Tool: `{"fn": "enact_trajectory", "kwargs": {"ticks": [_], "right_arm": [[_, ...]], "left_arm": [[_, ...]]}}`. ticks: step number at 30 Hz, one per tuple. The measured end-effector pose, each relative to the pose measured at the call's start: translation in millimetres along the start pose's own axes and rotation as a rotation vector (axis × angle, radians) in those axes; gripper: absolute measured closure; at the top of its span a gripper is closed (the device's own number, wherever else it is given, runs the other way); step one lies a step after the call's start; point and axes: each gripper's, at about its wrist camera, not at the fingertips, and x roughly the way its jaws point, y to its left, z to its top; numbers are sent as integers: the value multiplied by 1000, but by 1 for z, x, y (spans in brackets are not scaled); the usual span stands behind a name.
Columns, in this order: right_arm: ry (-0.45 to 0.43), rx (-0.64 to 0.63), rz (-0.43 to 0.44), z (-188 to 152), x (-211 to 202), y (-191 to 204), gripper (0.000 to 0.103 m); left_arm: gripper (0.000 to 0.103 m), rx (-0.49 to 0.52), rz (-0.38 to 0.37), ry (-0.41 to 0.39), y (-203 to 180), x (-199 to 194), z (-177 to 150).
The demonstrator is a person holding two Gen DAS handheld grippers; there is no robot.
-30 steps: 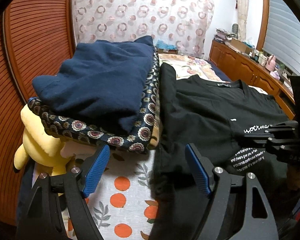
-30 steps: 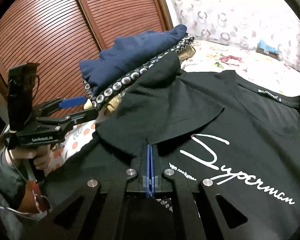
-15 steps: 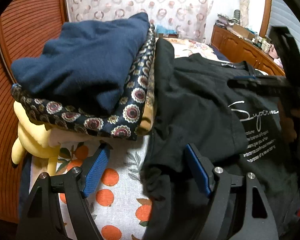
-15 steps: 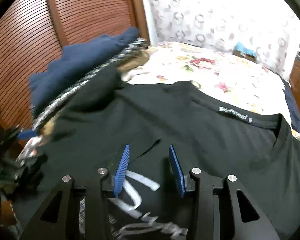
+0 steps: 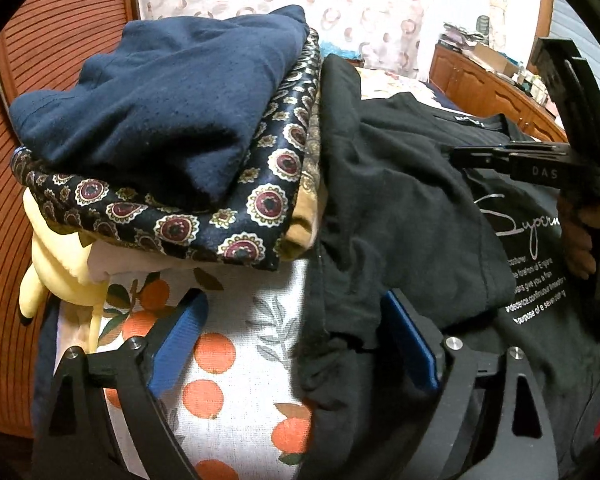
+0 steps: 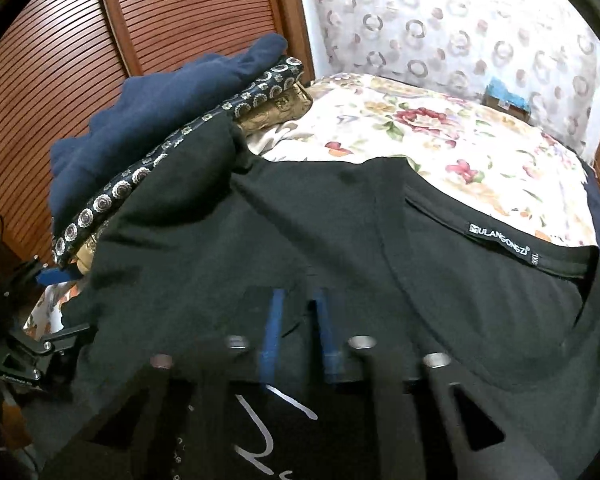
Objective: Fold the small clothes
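Note:
A black T-shirt (image 5: 400,200) with white script lies spread on the bed, its collar label (image 6: 500,240) at the far side. One sleeve rests against the clothes stack. My left gripper (image 5: 296,320) hovers at the shirt's left edge, jaws wide and opening. The edge lies by the right pad (image 5: 408,340), untouched by either pad. My right gripper (image 6: 298,332) is blurred, its jaws closing to a narrow gap around a fold of the shirt (image 6: 300,240). From the left wrist view, the right gripper (image 5: 456,152) sits low over the shirt's chest.
A folded stack with a navy top (image 5: 160,100) over patterned cloth stands left of the shirt, with a yellow plush toy (image 5: 60,272) under it. The orange-print sheet (image 5: 228,360) is below it, a louvred wardrobe door (image 6: 100,40) behind, and a wooden dresser (image 5: 492,84) far right.
My right gripper opened from fully shut, slid across the shirt toward the collar, and narrowed again. My left gripper sank closer to the shirt's edge, jaws slightly wider.

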Motion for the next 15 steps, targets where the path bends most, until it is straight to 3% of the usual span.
{"fn": "enact_trajectory", "kwargs": {"ticks": [3, 8, 11, 15], "right_arm": [[-21, -1, 18, -1, -5, -2, 100], [-84, 18, -37, -1, -23, -2, 100], [-72, 20, -45, -3, -22, -3, 100], [-52, 26, -62, -7, -19, -1, 100]], "left_arm": [[11, -3, 4, 2, -1, 1, 1], [9, -11, 8, 5, 2, 3, 1], [0, -35, 27, 20, 7, 6, 3], [0, -35, 27, 20, 10, 7, 2]]}}
